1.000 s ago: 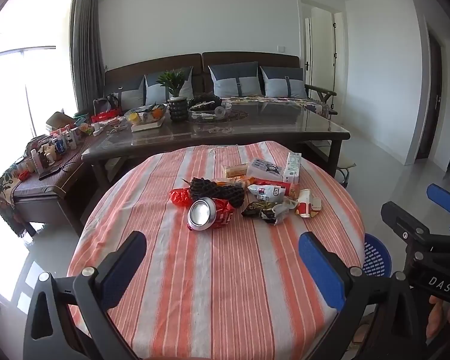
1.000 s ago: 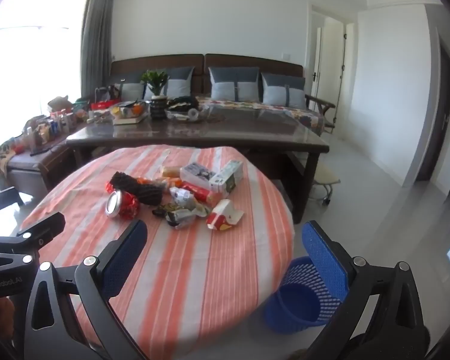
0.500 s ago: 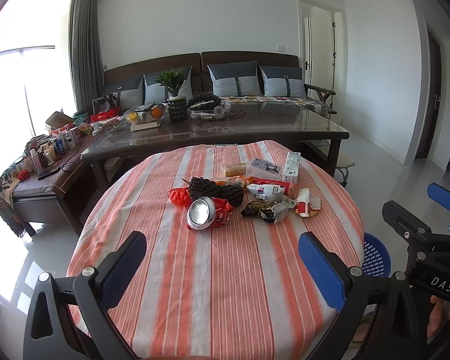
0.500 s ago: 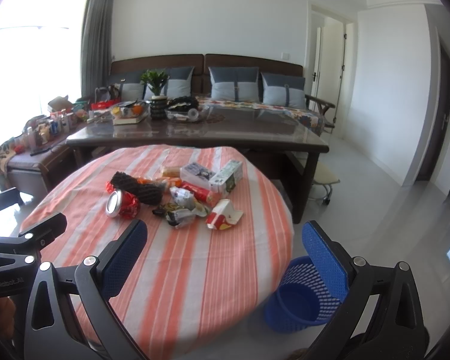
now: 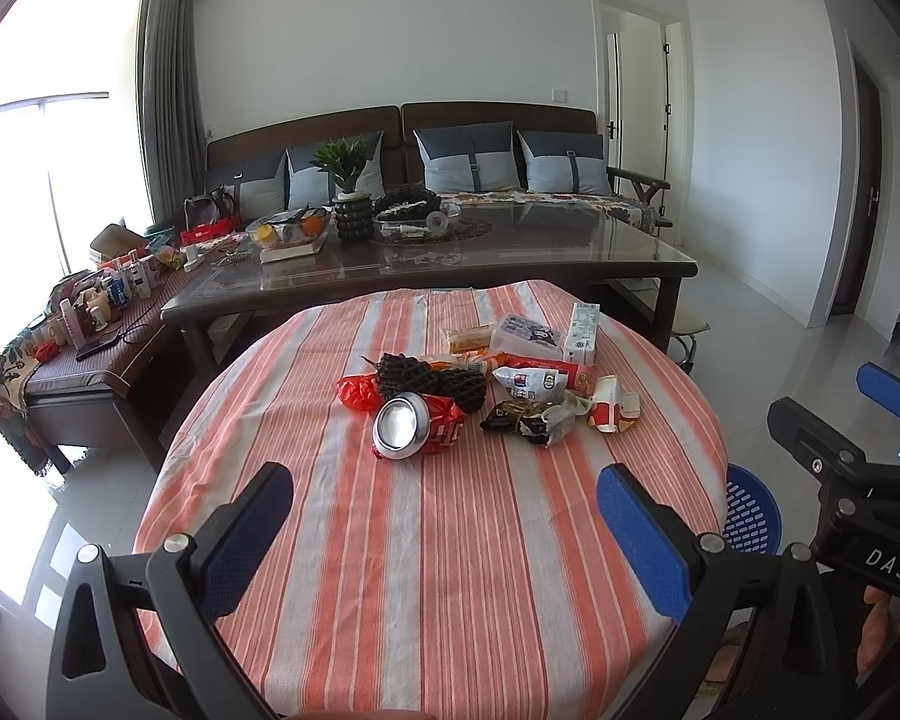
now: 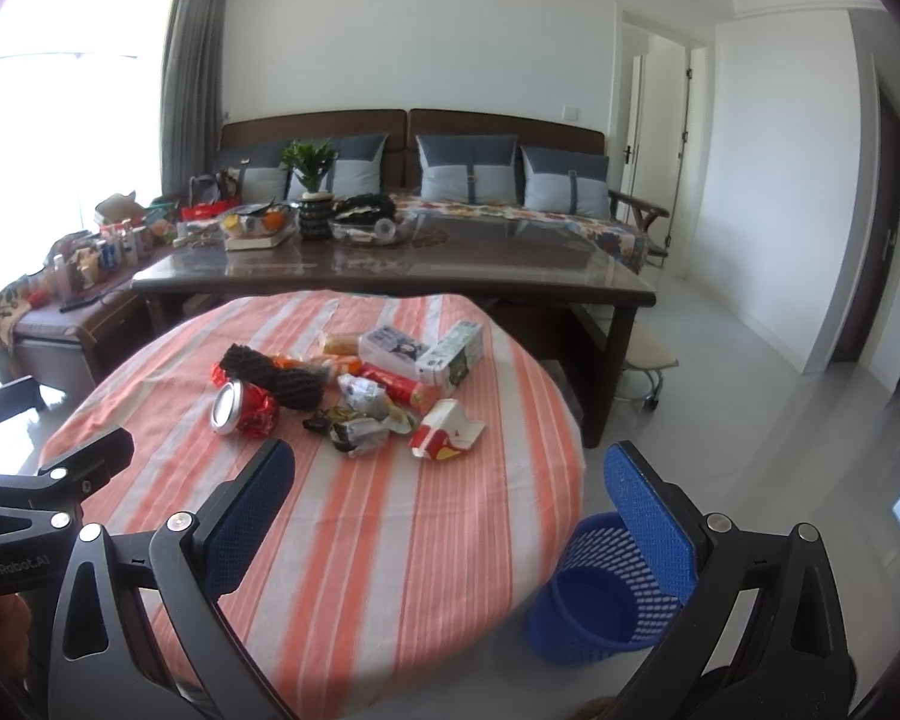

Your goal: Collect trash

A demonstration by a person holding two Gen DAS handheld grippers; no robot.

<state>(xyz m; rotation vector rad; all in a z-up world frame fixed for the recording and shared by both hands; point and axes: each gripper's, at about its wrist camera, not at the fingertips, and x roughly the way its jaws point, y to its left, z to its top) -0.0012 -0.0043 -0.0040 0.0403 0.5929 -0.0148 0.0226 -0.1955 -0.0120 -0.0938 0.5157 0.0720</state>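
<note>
Trash pile (image 5: pixel 480 384) mid-table, blue basket (image 6: pixel 594 606) on floor beside, long table (image 5: pixel 450 264) behind

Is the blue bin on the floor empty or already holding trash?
Empty as far as visible: the blue bin shows bare blue inside, though its bottom is partly hidden.

Bright daylight from the blown-out window (image 5: pixel 24 192) at left. Glare on the glass coffee table (image 5: pixel 510 252). Strong fisheye bending, dark vignette at corners. Slightly soft right-wrist view.
</note>
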